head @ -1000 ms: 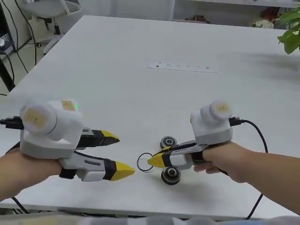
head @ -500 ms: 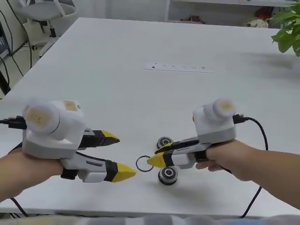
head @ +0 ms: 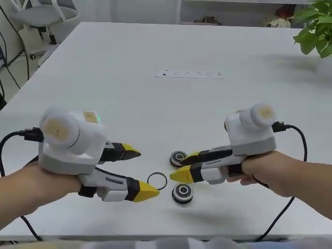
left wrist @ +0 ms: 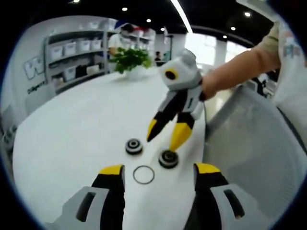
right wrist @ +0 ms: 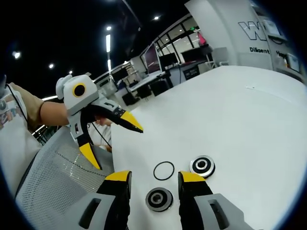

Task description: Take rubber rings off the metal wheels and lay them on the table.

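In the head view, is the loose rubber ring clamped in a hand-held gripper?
No, the rubber ring lies flat on the table between the left hand-held gripper and right hand-held gripper.

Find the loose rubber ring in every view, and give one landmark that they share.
Head view: the loose rubber ring lies low, just left of centre.
Left gripper view: the ring is low centre, just ahead of the gap between the jaws.
Right gripper view: the ring is just below centre, above the jaws.
Shared landmark: the metal wheel beside the ring.
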The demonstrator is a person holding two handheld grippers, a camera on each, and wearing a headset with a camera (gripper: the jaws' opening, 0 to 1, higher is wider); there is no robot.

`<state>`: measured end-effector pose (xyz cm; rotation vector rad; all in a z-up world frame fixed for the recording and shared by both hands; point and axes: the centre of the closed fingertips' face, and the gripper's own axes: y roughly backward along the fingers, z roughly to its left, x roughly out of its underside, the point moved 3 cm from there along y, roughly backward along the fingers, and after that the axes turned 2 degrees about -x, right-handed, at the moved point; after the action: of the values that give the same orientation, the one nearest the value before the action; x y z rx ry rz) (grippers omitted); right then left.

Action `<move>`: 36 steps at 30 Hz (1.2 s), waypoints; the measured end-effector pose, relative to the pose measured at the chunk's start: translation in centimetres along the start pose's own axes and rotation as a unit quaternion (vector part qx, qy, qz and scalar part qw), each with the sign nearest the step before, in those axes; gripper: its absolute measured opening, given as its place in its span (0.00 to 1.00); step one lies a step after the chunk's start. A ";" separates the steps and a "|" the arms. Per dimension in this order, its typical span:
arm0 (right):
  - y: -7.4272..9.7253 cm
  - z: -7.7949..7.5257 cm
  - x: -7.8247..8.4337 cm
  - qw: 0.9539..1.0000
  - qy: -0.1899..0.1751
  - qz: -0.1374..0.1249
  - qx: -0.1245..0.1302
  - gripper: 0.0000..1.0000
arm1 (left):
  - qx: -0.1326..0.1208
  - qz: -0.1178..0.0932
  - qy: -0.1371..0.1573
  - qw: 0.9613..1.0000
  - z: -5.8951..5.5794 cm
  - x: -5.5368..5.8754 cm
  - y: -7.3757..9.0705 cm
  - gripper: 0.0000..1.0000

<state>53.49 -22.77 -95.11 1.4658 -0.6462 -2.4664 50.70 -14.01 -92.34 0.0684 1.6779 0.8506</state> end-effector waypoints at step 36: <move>1.2 -0.4 4.7 0.996 0.060 0.070 -0.003 0.38 | 0.064 0.053 -0.041 0.996 -1.8 0.7 -6.4 0.41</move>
<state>51.51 -25.73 -98.36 1.4989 -0.6928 -2.2549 51.36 -19.24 -96.46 0.2787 1.6612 0.8073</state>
